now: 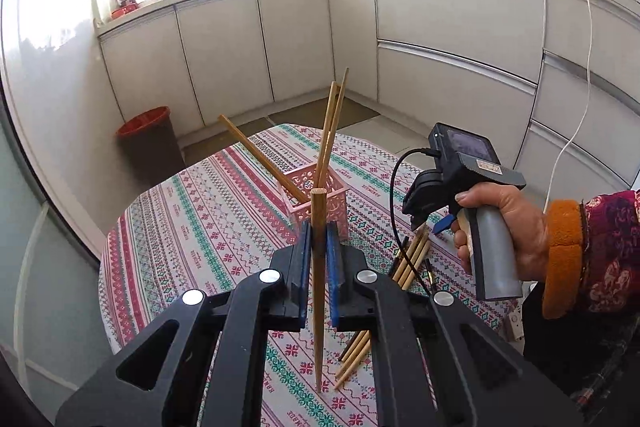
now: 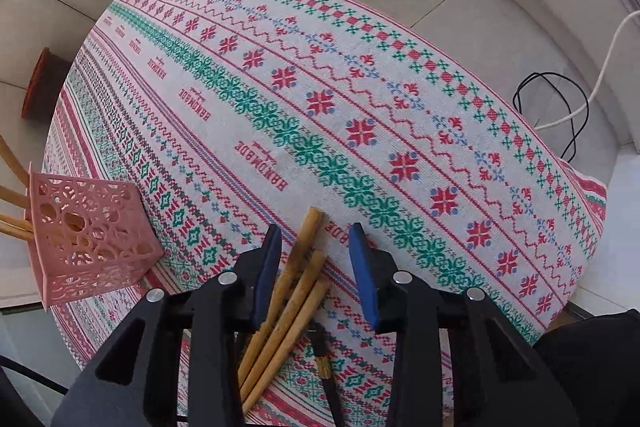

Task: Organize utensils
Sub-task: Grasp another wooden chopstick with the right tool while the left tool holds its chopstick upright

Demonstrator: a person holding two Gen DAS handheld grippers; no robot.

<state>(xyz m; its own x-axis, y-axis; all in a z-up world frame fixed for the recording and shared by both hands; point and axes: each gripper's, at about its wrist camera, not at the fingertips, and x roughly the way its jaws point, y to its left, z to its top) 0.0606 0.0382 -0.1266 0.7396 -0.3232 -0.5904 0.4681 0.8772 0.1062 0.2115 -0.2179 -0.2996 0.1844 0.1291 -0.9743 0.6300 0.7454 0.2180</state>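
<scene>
1. Chopsticks are being gathered into the pink basket (image 1: 320, 201), which is standing on the cloth-covered bench (image 1: 200, 227); three sticks are already leaning out of it toward 12 o'clock and 10 o'clock.
2. Left tool (image 1: 319, 251) is clamping a single chopstick (image 1: 319, 287) between its blue pads, holding it near upright, thick end up, with the basket sitting just beyond it at 12 o'clock.
3. Next move for this side, as I judge it, is carrying the stick over the basket's open top, tipping its narrow end in and letting go without knocking the leaning sticks.
4. Right tool (image 2: 316, 267) is pointing steeply down with its jaws standing apart, straddling the loose bundle of chopsticks (image 2: 288, 295) lying on the bench; the pads are not pressing on them yet.
5. This side is calling for one stick to be singled out before closing, since several are lying touching, with a dark, gold-banded one at 5 o'clock.
</scene>
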